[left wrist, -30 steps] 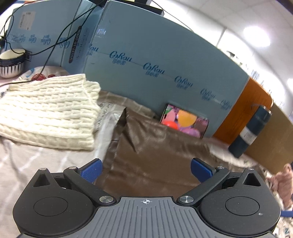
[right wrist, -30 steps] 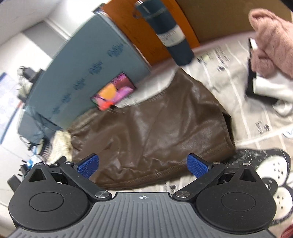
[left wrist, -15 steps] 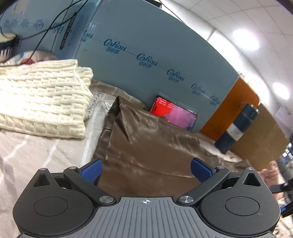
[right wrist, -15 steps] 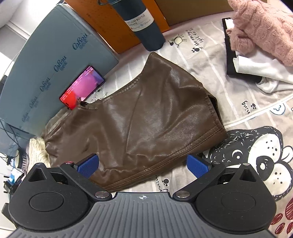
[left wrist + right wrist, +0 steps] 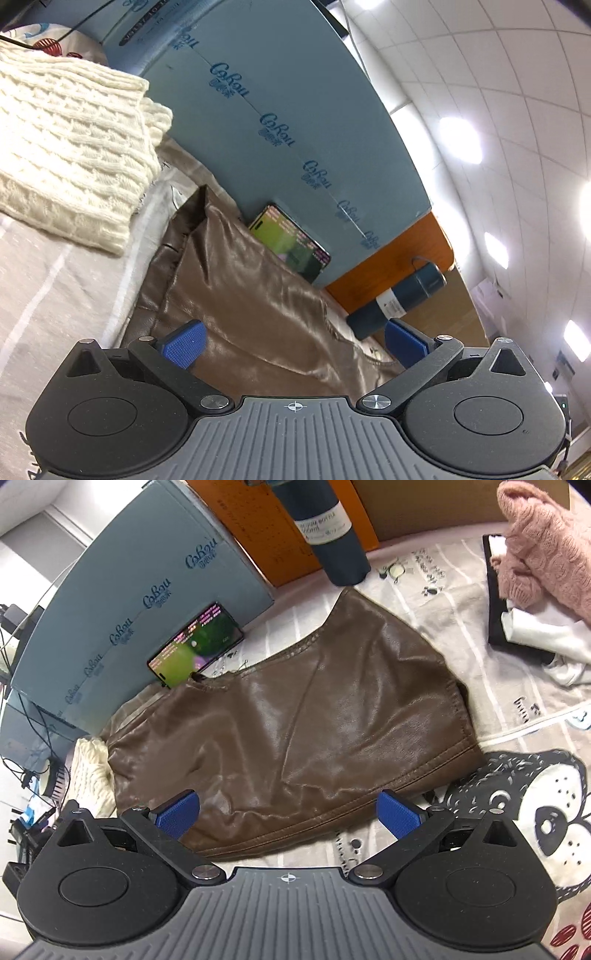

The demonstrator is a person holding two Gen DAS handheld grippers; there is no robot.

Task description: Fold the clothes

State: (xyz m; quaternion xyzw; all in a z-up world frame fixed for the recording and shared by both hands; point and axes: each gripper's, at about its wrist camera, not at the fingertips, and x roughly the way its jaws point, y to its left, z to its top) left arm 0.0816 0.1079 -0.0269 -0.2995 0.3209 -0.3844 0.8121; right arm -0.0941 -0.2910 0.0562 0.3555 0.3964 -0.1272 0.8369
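A brown leather garment (image 5: 295, 731) lies folded flat on the printed bed sheet (image 5: 461, 602); it also shows in the left wrist view (image 5: 251, 310). My right gripper (image 5: 288, 812) is open and empty, hovering over the garment's near hem. My left gripper (image 5: 293, 341) is open and empty, low over the garment's left end and tilted up toward the wall. A folded cream knit sweater (image 5: 62, 155) lies left of the garment and shows at the far left in the right wrist view (image 5: 90, 775).
A blue foam board (image 5: 147, 583) stands behind, with a lit phone (image 5: 195, 644) leaning on it. A dark blue bottle (image 5: 332, 535) stands by an orange panel (image 5: 391, 269). A pink knit (image 5: 546, 542) and black-and-white clothes (image 5: 517, 635) lie at the right.
The left gripper has dropped lower and tilted up and sideways, so more ceiling shows. The right gripper has come closer over the garment. Both stayed open.
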